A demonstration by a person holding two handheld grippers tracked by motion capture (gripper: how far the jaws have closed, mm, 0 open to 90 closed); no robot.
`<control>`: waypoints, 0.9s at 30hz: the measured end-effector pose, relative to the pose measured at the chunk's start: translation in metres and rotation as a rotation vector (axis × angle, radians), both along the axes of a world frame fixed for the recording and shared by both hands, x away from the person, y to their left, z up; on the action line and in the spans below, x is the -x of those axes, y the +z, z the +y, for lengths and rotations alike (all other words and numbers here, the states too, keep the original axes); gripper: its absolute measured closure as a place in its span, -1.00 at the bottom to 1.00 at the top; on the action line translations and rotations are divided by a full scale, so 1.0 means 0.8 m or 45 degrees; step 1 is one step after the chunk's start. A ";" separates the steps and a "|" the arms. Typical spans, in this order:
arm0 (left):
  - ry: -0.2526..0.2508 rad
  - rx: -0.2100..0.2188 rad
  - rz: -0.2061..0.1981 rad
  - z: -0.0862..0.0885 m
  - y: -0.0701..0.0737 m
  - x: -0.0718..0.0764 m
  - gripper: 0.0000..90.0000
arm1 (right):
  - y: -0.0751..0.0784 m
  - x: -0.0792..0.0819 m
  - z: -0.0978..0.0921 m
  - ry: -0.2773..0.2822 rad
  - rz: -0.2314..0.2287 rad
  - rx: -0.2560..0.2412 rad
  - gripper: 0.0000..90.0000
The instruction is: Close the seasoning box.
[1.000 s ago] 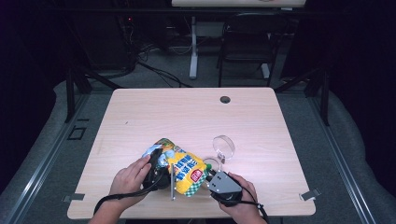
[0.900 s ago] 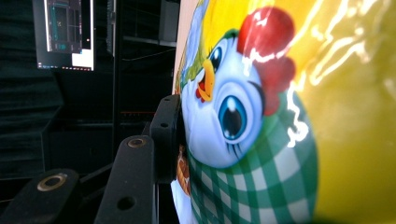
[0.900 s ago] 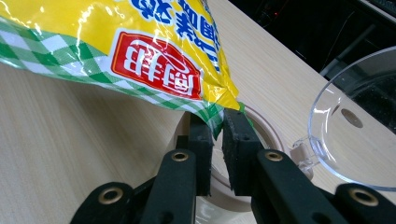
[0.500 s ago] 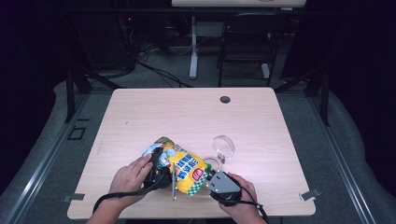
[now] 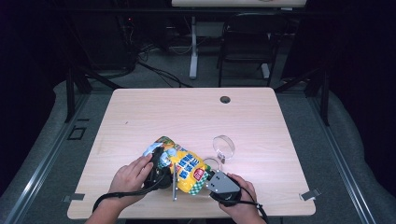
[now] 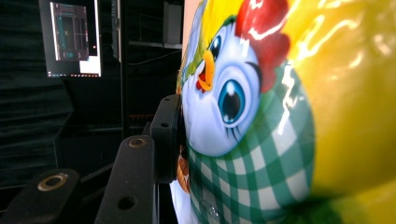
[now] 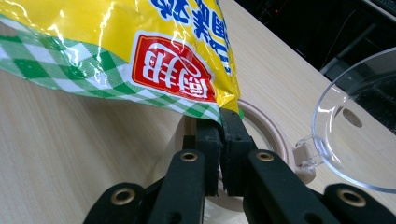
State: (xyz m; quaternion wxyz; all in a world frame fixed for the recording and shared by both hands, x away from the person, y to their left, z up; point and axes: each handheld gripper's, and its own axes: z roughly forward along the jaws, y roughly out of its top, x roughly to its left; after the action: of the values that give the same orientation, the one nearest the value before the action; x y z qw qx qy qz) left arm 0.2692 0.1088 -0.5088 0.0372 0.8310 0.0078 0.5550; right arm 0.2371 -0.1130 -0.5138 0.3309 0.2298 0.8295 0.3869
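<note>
Looking down from the high view, a yellow snack bag (image 5: 184, 165) lies on the wooden surface (image 5: 196, 116), at about 6 o'clock, close to the person. The left gripper (image 5: 161, 170) is at the bag's 9 o'clock side, with the left hand (image 5: 130, 177) wrapped around it. The right gripper (image 5: 219, 186) is at the bag's 4 o'clock corner, with the right hand (image 5: 243, 198) behind it. A clear lid (image 5: 224, 145) stands up at about 2 o'clock from the bag, on a round container. A thin grey stick (image 5: 174, 186) lies between the two grippers. A small dark hole (image 5: 225, 99) sits at 12 o'clock on the surface.

From the left gripper view, the bag is very close, with a cartoon chicken (image 6: 224, 98) and green checks on it. One black jaw presses against the bag's side. The other jaw is hidden, so you cannot tell for sure, but the bag seems pinched.

From the right gripper view, the two black jaws are pressed together on the bag's bottom corner (image 7: 226, 105), pinching it. A red label (image 7: 175, 67) shows on the bag. The clear lid (image 7: 355, 135) is at 3 o'clock, and a round tan rim (image 7: 271, 130) sits behind the jaws.
</note>
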 end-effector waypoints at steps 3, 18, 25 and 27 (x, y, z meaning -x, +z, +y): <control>0.000 -0.006 -0.005 0.000 0.001 0.000 0.34 | 0.000 0.000 0.000 0.002 0.001 0.001 0.95; -0.012 0.001 -0.025 -0.001 0.006 0.001 0.34 | 0.002 0.001 0.000 0.003 -0.006 -0.010 0.96; -0.008 -0.035 -0.040 -0.003 0.007 0.002 0.34 | 0.002 0.000 -0.002 0.000 -0.001 -0.016 0.96; -0.006 -0.038 -0.035 -0.003 0.007 0.002 0.34 | 0.002 0.000 -0.002 -0.004 0.000 -0.024 0.96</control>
State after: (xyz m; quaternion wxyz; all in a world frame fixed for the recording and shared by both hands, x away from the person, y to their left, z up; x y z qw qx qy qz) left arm 0.2677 0.1067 -0.5029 0.0263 0.8237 -0.0027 0.5664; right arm 0.2372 -0.1143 -0.5125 0.3292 0.2341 0.8255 0.3941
